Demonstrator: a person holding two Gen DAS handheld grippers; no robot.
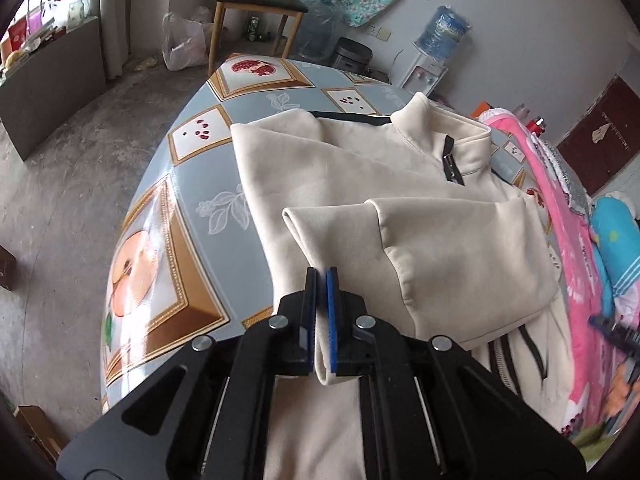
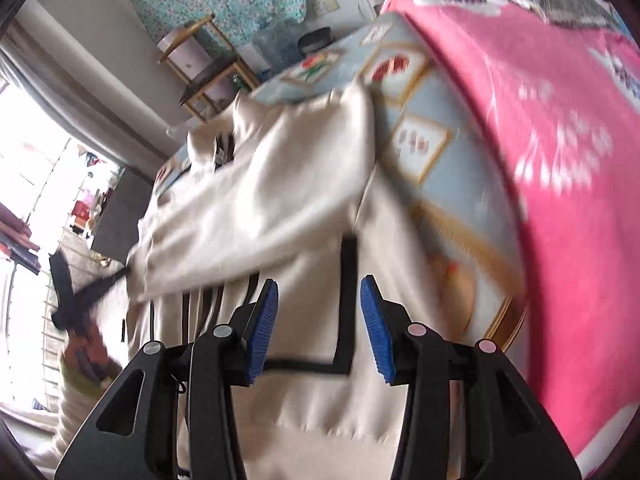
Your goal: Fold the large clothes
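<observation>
Gripping a jacket (image 1: 400, 184) fold, the left hand-held gripper (image 1: 321, 276) is mid-fold. The right hand-held gripper (image 2: 318, 292) hangs open, empty. Next: lay the fold toward 12 o'clock.

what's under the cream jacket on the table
The jacket lies on a tablecloth printed with framed fruit pictures, visible all round it. The cloth directly beneath is covered. A pink blanket lies beside it.

Bare concrete floor (image 1: 60, 184), wooden chair (image 1: 256, 12), white walls (image 1: 520, 40)
</observation>
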